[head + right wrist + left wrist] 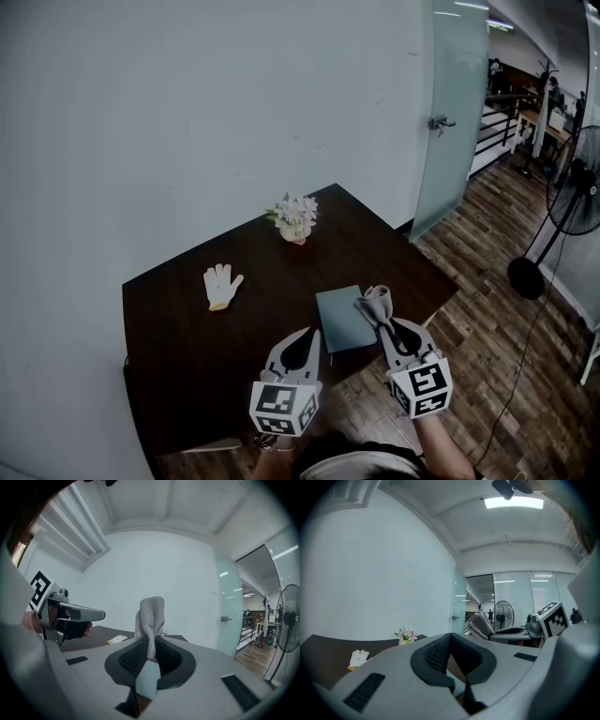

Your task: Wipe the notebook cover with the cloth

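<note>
While the right gripper (383,317) hovered at the notebook's right edge, its fingers were clamped on a bunched grey cloth (151,613), which stood up over the notebook's far right corner. The teal notebook (341,319) lay flat on the dark worktop (187,356), its long axis running away from the person. The left gripper (451,638), fingers pressed together on nothing, sat off the notebook's near left corner. The right gripper seemed better placed to wipe. No cover writing was legible; only square markers showed.
</note>
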Available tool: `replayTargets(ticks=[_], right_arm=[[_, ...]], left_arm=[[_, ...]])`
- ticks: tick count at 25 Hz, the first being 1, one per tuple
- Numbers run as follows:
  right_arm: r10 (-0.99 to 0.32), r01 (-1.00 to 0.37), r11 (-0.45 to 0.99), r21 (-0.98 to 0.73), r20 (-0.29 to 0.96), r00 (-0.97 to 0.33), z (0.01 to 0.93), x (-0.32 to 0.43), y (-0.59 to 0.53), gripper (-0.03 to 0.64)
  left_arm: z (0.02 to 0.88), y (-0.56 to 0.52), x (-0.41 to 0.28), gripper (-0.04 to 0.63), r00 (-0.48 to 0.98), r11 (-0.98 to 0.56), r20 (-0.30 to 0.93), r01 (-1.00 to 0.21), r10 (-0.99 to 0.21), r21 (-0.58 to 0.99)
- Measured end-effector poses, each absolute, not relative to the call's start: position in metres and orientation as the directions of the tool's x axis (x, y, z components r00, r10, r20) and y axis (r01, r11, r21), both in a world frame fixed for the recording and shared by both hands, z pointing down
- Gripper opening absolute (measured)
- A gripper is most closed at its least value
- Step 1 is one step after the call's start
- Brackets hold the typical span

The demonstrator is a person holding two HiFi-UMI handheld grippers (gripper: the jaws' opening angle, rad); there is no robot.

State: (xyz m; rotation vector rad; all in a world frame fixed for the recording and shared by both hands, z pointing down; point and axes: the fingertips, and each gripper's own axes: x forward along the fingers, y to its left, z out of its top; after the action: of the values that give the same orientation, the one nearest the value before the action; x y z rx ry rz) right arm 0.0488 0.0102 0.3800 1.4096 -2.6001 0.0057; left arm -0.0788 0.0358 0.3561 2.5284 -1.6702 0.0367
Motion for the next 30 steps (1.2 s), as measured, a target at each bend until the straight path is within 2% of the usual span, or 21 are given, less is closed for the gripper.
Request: replayTargets(ticks=[14, 20, 30], right_arm=[[-0.792, -0.787, 0.609, 0.096, 0.133, -0.596, 0.353, 0.108, 0.047, 0.048], [-0.779, -0.773, 0.627, 0.094, 0.091, -0.62, 0.343, 0.136, 0.066, 0.048], [-0.762, -0.76, 0.647, 0.071, 0.089, -0.641, 0.336, 0.165, 0.095, 0.048]], left_arm=[[0.335, 0.073, -0.016, 0.018, 0.32, -0.313, 0.058, -0.944, -0.946, 0.099], [0.338, 0.096, 0.02, 0.018, 0.319, -0.31, 0.065, -0.944, -0.946, 0.111], [0.329, 0.124, 0.056, 0.018, 0.309, -0.302, 0.061, -0.947, -0.949, 0.107]])
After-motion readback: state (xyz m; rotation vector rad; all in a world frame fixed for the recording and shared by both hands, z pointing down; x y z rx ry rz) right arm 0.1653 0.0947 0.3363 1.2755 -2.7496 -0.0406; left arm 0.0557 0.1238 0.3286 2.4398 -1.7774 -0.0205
